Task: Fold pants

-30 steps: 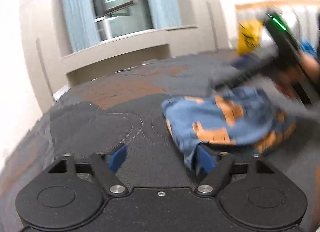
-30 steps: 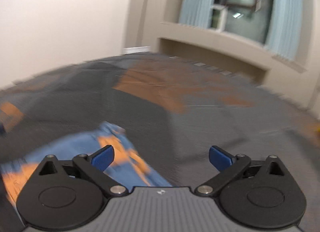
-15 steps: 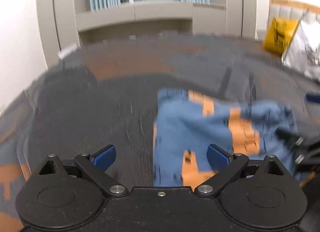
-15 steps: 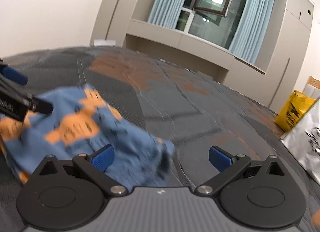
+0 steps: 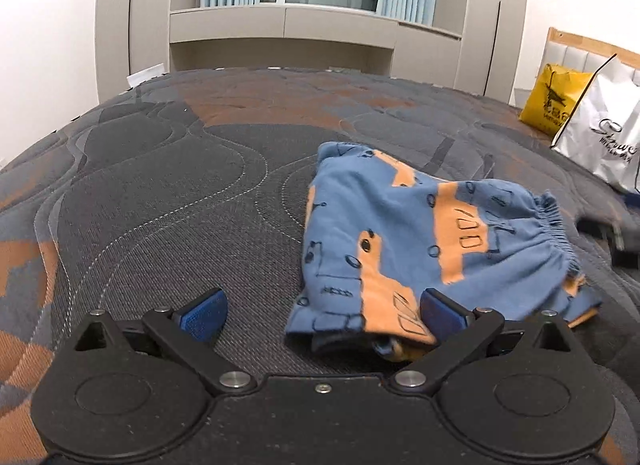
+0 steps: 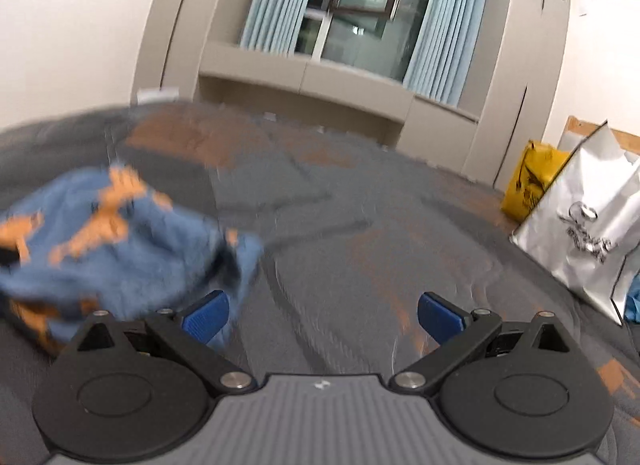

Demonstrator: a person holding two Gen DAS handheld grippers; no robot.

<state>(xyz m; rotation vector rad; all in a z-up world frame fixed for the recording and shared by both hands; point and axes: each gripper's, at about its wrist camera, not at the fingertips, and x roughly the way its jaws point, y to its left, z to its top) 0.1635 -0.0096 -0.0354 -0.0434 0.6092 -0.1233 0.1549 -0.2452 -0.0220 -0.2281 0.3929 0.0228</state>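
Both grippers empty | left gripper (image 5: 322,311) jaws opening wide, pants (image 5: 420,233) bunched just ahead-right on mattress (image 5: 160,193), ready for regrasp | right gripper (image 6: 322,311) wide, pants ahead-left, apparently untouched

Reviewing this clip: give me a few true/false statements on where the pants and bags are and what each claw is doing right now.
1. The pants lie on the quilted bed cover. True.
2. The left claw is clamped on the pants. False: its jaws are opening and the pads do not press the fabric.
3. The right claw holds nothing. True.
4. The yellow bag sits on top of the pants. False: it stands far off at the headboard, beside the white bag.
5. The pants are plain grey. False: blue with orange patches.
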